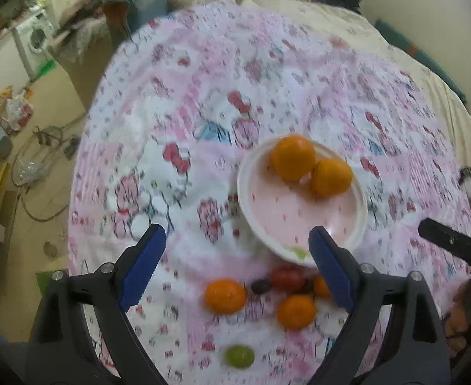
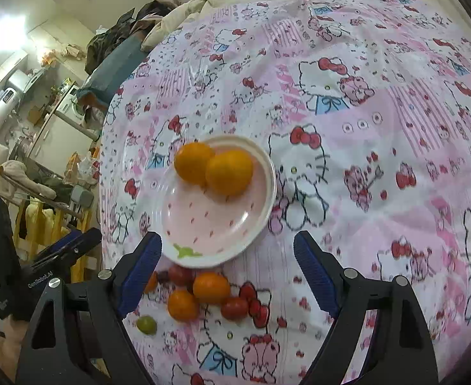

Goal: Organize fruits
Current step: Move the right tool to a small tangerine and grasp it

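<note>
A: Start at the tongs. How do they stand?

B: The left tongs (image 1: 237, 263) are spread wide with nothing between them, hanging above the loose fruit. The right tongs (image 2: 227, 269) are spread wide too, also empty, over the near rim of the plate (image 2: 261, 160).

A: And the fruit, taking the plate as landmark?

B: Two oranges (image 2: 229, 171) sit touching each other at the far side of the plate. Just beside its near rim, on the bed's patterned cloth (image 2: 363, 96), lies a cluster: small oranges (image 2: 211, 287), red tomatoes (image 2: 234, 308) and a dark grape (image 1: 261, 286). A green grape (image 2: 146, 324) lies a little apart, farther from the plate.

A: How will they handle?

B: I'd judge the small oranges light, firm-skinned and round, so they could roll on the soft cloth; take one across its widest middle. The tomatoes and grapes look smooth and thin-skinned, probably slippery and easily crushed, so close gently.

A: Their look?

B: Glossy orange, deep red, pale green; the left view is blurred, so finer detail escapes me.
</note>
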`<state>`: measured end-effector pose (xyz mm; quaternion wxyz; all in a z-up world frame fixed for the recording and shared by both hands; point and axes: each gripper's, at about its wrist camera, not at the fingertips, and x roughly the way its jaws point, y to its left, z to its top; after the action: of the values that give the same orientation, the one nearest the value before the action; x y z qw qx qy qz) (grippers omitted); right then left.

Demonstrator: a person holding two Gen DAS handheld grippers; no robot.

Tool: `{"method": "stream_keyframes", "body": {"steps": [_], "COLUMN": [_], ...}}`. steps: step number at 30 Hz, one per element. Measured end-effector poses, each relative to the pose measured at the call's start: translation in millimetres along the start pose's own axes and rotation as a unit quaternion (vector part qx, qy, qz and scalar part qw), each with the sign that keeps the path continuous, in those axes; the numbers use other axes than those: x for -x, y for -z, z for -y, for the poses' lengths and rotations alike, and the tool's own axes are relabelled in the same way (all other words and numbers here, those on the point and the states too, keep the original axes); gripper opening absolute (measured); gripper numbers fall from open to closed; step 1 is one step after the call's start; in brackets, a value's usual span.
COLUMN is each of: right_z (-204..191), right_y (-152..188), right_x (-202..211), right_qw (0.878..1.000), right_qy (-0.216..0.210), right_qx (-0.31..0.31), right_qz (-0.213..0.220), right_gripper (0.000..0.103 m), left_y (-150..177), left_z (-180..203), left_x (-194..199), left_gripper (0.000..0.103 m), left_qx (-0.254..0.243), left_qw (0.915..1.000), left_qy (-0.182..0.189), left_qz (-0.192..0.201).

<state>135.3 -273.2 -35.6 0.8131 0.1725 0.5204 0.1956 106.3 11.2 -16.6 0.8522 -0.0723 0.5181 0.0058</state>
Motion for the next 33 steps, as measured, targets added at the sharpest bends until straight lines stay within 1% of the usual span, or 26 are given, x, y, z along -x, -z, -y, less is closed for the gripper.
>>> {"method": "stream_keyframes", "body": {"steps": [2,5,9,11,15,18,21,22,23,25,29,31,33], "right_z": [1,5,8,10,9,2,-6,-9,-13,-21,-33,-34,-35], "right_y": [7,16,25,30,36,38,41,41,42,40,40,42,46], "right_x": [2,3,0,-5,-25,-40,-50,-53,-58,-66,-85,-94,-103], "right_qw": [1.000,1.000,1.000,0.999,0.998,0.997,0.996,0.996,0.995,0.993,0.989,0.987,0.984], "right_qy": [0.001,0.002,0.008,0.012,0.011,0.017,0.009,0.005,-0.001,-0.004,0.017,0.021,0.025], "right_qx": [-0.007,-0.016,-0.024,-0.030,-0.037,-0.020,-0.006,0.001,0.009,0.030,0.075,0.082,0.087], "right_qz": [-0.001,-0.006,-0.014,-0.023,-0.056,-0.075,-0.089,-0.093,-0.101,-0.113,-0.129,-0.139,-0.153], "right_gripper": [0.087,0.087,0.087,0.087,0.087,0.087,0.086,0.081,0.079,0.072,0.064,0.058,0.055], "left_y": [8,19,28,29,24,19,21,22,23,24,25,25,25], "left_z": [-5,-10,-19,-22,-26,-24,-23,-23,-24,-25,-29,-31,-32], "left_x": [2,9,14,13,5,1,1,1,0,-1,-4,-4,-4], "left_gripper": [0.089,0.089,0.089,0.089,0.089,0.089,0.089,0.089,0.089,0.089,0.089,0.089,0.089], "left_qx": [0.003,0.009,0.037,0.052,0.084,0.084,0.084,0.084,0.085,0.086,0.094,0.099,0.103], "left_qw": [0.9999,0.9998,0.9992,0.9985,0.9964,0.9963,0.9963,0.9962,0.9961,0.9958,0.9947,0.9941,0.9937], "left_qy": [-0.005,-0.015,-0.002,-0.003,-0.002,-0.005,-0.006,-0.005,-0.005,-0.006,-0.007,-0.005,-0.002], "left_qz": [-0.011,-0.008,-0.017,-0.016,-0.015,-0.015,-0.019,-0.022,-0.025,-0.030,-0.041,-0.044,-0.045]}}
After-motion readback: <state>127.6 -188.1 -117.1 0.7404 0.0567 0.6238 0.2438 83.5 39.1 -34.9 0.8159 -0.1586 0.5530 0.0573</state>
